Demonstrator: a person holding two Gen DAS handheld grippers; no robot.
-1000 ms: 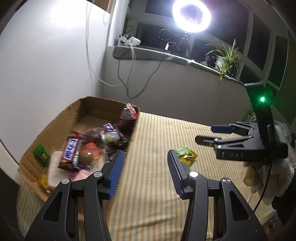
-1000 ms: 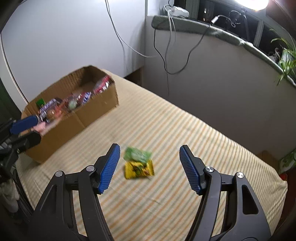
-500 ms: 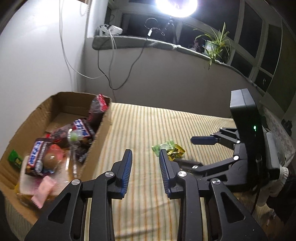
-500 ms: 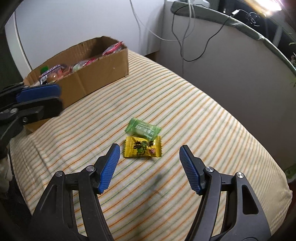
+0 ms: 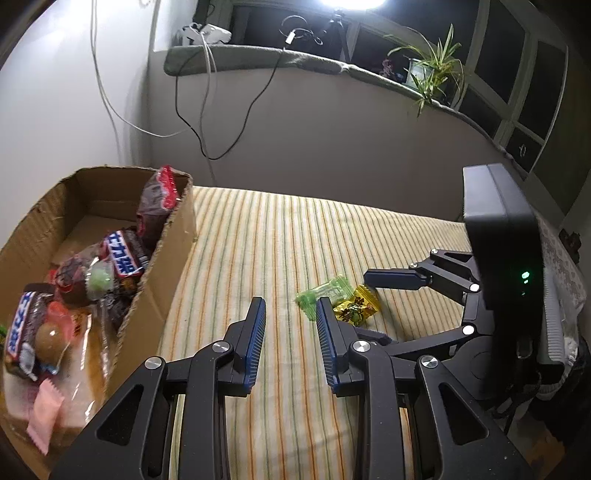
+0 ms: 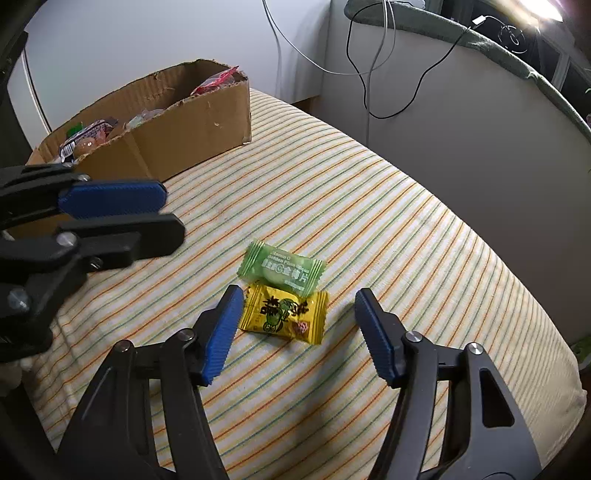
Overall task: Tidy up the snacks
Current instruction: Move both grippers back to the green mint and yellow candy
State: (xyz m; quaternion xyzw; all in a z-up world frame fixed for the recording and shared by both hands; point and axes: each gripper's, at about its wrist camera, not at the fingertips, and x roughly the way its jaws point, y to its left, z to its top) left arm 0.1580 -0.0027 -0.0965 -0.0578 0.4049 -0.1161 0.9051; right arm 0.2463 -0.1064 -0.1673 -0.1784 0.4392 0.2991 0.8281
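Glaring lamp (image 5: 351,3) above; dim, fisheye-warped edges.

Green candy wrapper (image 6: 282,271) reads "Vitamin C Golden Plum"; yellow packet (image 6: 286,314) and the boxed bar (image 5: 123,258) carry unreadable Chinese characters.

Striped cloth (image 6: 388,192) over the surface; potted plant (image 5: 432,74) on window ledge; cables (image 5: 207,110) hanging down wall.
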